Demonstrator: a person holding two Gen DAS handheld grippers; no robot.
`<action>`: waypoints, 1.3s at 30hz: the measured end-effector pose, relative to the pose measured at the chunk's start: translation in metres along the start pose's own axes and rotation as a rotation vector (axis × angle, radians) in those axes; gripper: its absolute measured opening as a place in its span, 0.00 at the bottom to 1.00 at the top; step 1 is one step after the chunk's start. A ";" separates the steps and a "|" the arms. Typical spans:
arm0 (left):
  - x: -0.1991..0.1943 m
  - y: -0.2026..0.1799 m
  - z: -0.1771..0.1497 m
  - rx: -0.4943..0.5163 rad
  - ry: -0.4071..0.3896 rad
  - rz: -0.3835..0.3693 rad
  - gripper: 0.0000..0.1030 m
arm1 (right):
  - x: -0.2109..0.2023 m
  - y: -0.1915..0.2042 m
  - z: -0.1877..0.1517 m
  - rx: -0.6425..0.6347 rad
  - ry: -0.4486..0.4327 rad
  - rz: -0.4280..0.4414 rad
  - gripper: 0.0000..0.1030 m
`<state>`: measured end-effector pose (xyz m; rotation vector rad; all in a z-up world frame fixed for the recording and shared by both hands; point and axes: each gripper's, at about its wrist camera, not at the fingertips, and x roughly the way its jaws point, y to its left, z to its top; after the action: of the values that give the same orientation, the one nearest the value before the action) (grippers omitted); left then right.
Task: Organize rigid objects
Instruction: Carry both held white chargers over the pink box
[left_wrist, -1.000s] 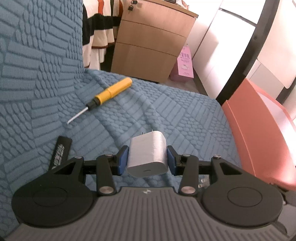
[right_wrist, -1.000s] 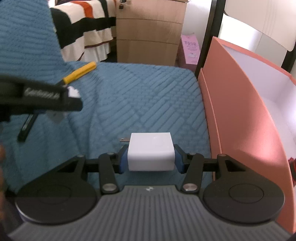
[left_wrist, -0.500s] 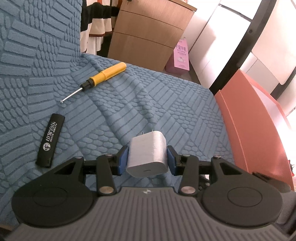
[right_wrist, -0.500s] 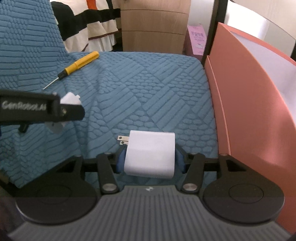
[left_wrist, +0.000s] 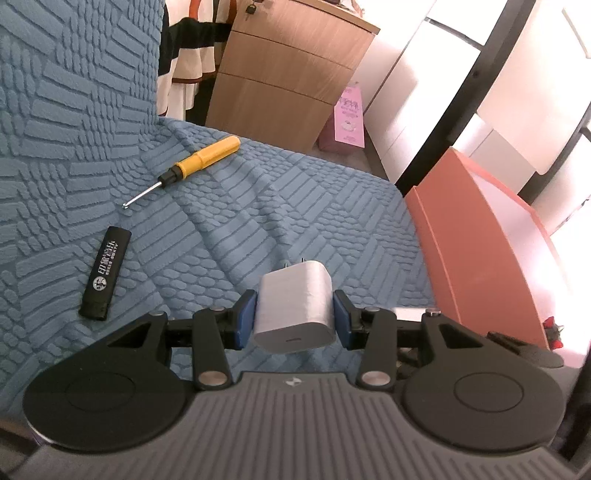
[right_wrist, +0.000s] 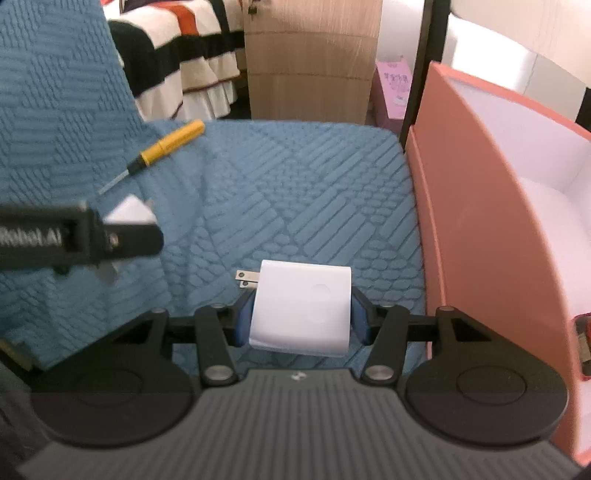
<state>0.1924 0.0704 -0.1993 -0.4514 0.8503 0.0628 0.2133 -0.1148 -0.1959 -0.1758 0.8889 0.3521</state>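
Note:
My left gripper (left_wrist: 294, 317) is shut on a white charger plug (left_wrist: 294, 308), prongs pointing forward, held above the blue textured sofa seat (left_wrist: 295, 206). My right gripper (right_wrist: 300, 317) is shut on a second, flatter white charger plug (right_wrist: 301, 308) with its prongs pointing left. In the right wrist view the left gripper (right_wrist: 122, 229) with its plug shows at the left. A yellow-handled screwdriver (left_wrist: 195, 158) and a black lighter (left_wrist: 105, 273) lie on the seat. The screwdriver also shows in the right wrist view (right_wrist: 162, 147).
A salmon-pink box (right_wrist: 480, 221) with a white inside stands at the sofa's right edge, something red low in it (right_wrist: 585, 339). The box also shows in the left wrist view (left_wrist: 480, 251). A wooden drawer cabinet (left_wrist: 291, 74), striped bedding (right_wrist: 184, 59) and a pink bag (left_wrist: 349, 114) are behind.
Both grippers have lifted and drawn back with their plugs still held. The lighter and more of the pink box have come into view.

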 end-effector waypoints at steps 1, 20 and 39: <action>-0.003 -0.001 0.000 0.000 -0.004 -0.003 0.49 | -0.005 -0.002 0.002 0.008 -0.011 0.004 0.53; -0.094 -0.028 0.006 -0.020 -0.120 -0.033 0.48 | -0.116 -0.016 0.025 0.034 -0.148 0.066 0.53; -0.155 -0.092 0.014 -0.003 -0.159 -0.090 0.48 | -0.182 -0.040 0.029 0.031 -0.178 0.058 0.53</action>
<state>0.1209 0.0121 -0.0437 -0.4801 0.6731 0.0167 0.1438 -0.1854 -0.0350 -0.0882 0.7241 0.4011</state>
